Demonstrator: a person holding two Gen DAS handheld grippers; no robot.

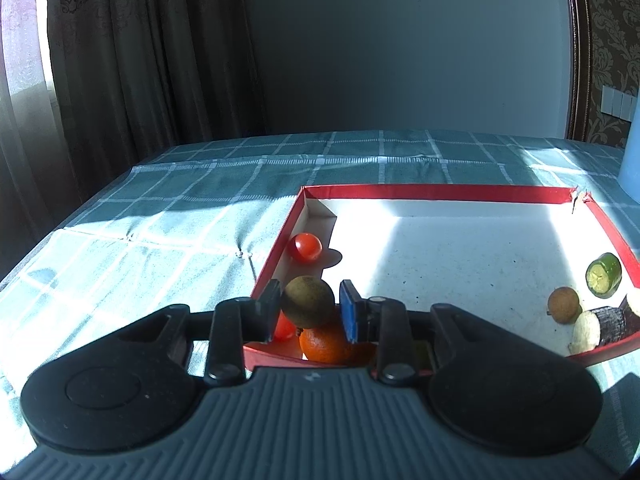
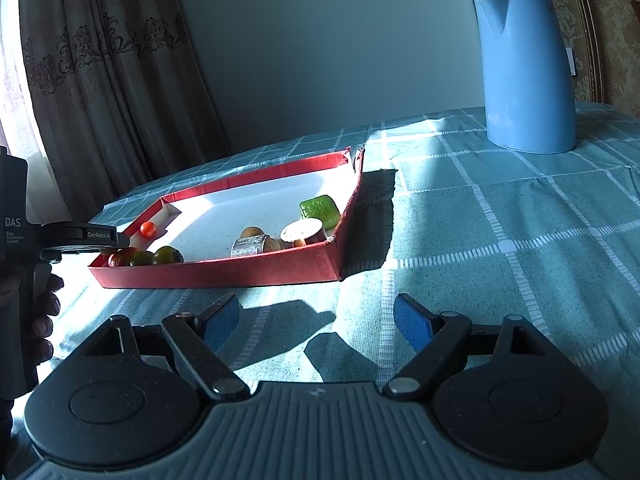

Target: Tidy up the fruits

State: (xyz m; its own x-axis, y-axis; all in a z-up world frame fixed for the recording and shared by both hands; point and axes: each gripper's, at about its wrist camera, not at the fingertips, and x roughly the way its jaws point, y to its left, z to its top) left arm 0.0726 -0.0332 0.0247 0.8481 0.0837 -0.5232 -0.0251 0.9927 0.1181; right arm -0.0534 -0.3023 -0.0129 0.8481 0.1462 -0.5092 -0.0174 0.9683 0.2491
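Observation:
A red tray with a white floor lies on the checked cloth. My left gripper is over its near left corner, with a brown round fruit between its jaws, above an orange and a red tomato. Another tomato sits by the left wall. A small brown fruit, a green cucumber piece and dark cut pieces lie at the tray's right. My right gripper is open and empty over the cloth in front of the tray.
A blue kettle stands on the cloth behind and right of the tray. The left gripper's body and the hand holding it show at the right wrist view's left edge. Curtains hang behind the table on the left.

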